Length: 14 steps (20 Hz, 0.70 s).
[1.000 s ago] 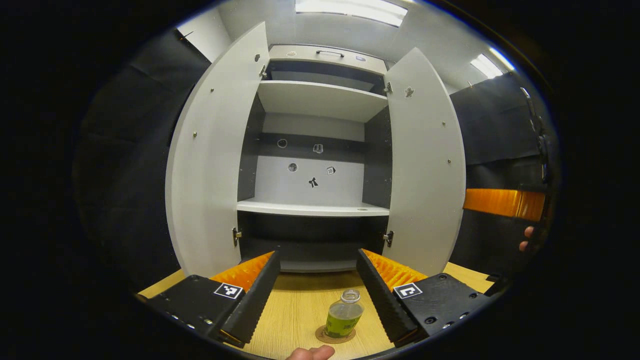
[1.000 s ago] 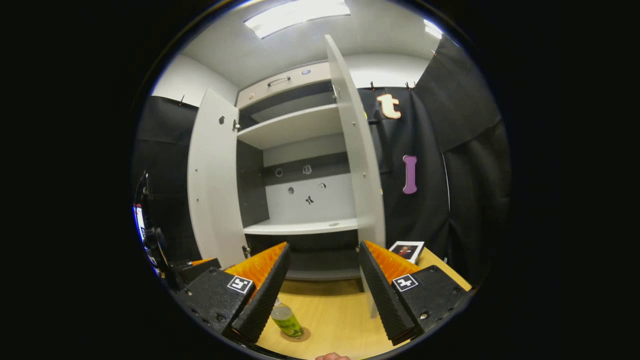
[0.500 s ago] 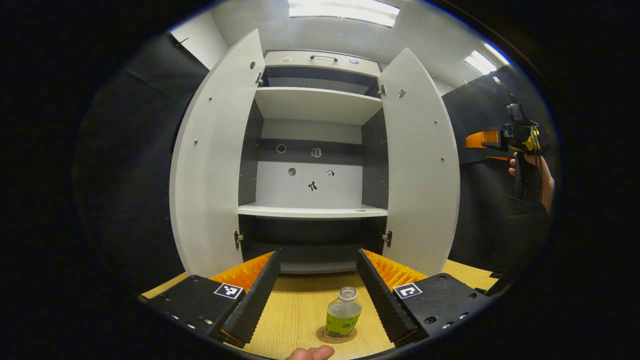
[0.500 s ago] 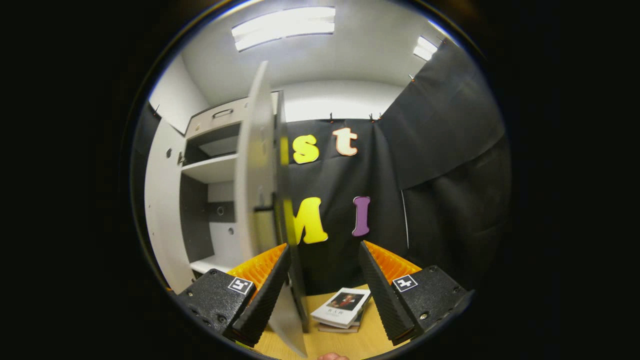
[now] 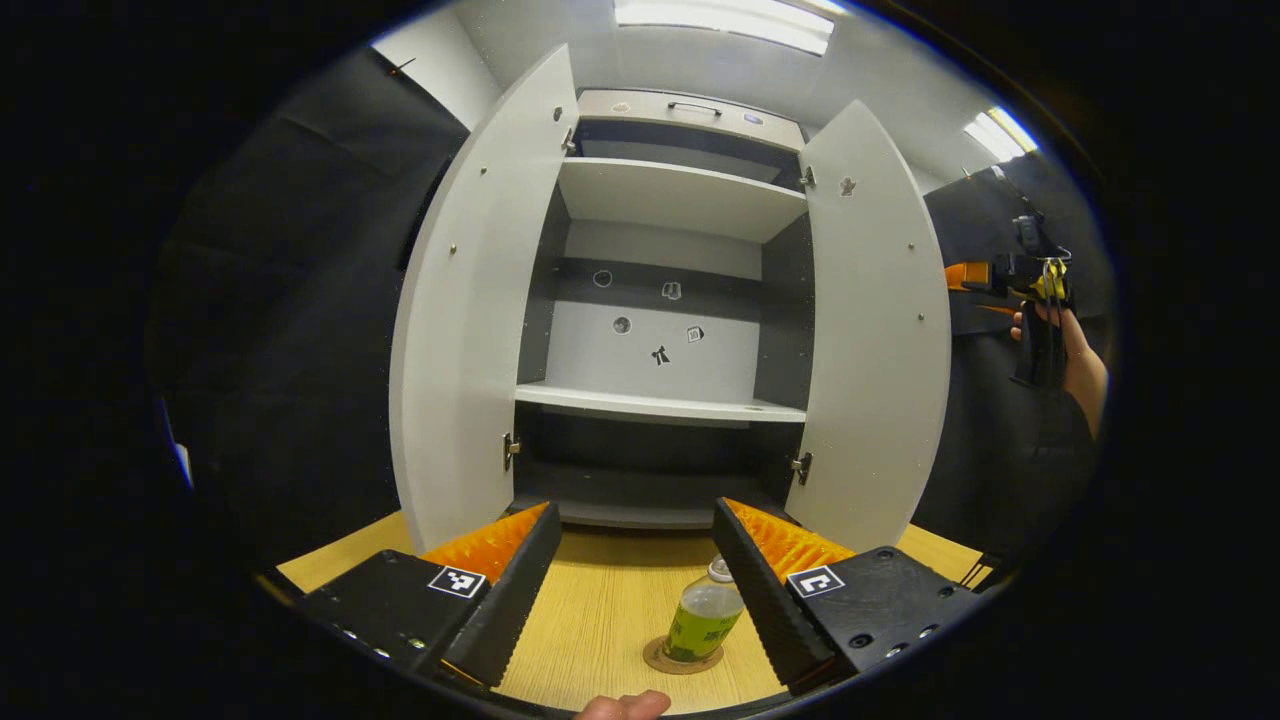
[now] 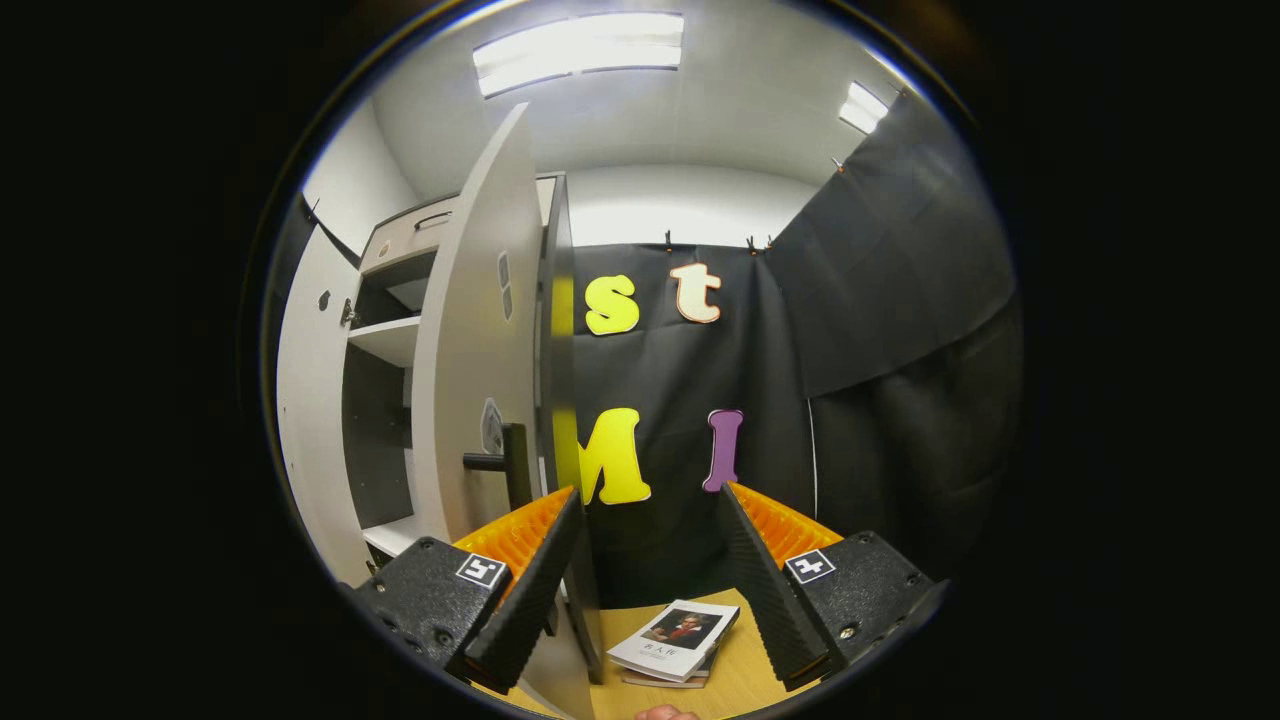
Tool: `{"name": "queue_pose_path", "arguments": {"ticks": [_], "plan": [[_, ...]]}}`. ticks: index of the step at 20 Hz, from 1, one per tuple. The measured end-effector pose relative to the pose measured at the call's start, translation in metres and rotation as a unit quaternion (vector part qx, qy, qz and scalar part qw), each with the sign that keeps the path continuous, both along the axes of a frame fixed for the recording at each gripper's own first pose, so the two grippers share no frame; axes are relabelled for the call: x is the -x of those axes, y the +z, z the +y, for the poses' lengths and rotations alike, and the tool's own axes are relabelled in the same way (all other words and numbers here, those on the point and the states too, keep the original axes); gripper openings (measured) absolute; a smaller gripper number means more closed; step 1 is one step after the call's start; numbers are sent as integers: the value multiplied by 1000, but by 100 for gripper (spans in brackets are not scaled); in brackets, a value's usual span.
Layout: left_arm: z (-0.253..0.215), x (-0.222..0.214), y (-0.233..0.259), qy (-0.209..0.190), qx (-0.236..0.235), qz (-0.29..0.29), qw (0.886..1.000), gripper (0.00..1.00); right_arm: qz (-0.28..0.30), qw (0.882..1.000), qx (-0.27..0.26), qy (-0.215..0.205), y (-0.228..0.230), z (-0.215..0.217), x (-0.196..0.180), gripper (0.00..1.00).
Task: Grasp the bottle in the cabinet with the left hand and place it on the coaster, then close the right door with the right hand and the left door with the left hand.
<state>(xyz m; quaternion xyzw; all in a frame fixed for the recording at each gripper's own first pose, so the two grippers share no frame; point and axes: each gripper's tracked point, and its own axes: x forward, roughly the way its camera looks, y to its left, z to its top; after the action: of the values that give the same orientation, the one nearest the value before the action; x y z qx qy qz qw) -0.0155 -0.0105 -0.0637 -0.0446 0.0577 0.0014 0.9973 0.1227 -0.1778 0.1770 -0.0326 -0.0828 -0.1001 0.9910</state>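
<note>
Wooden tabletop (image 5: 600,620) holds bottle (image 5: 703,625) on coaster (image 5: 660,660) between spread left gripper (image 5: 635,590); gaping right gripper (image 6: 650,580), frame bottom, could glance off right door (image 6: 480,370) edge

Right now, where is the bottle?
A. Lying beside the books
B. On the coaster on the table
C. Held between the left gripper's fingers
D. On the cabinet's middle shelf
B: in the left gripper view the bottle stands upright on the round coaster on the wooden table.

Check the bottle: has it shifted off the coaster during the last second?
No. In the left gripper view the bottle stands upright on the coaster, as before; only the camera's framing shifted.
</note>
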Motion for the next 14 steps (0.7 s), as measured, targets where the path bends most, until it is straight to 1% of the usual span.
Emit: {"name": "queue_pose_path", "arguments": {"ticks": [3, 5, 8, 11, 14], "plan": [[4, 3, 2, 7, 1, -3, 1000, 94, 2, 1000, -4, -2, 0, 2, 1, 82], [7, 3, 5, 9, -8, -9, 1000, 94, 2, 1000, -3, -2, -1, 7, 1, 83], [10, 1, 11, 9, -22, -19, 1000, 94, -2, 1000, 10, -14, 1, 12, 5, 82], [11, 0, 12, 7, -27, -21, 999, 94, 0, 1000, 14, -14, -2, 31, 8, 82], [13, -1, 12, 10, -38, -25, 999, 94, 6, 999, 35, -10, -4, 57, 10, 82]]}}
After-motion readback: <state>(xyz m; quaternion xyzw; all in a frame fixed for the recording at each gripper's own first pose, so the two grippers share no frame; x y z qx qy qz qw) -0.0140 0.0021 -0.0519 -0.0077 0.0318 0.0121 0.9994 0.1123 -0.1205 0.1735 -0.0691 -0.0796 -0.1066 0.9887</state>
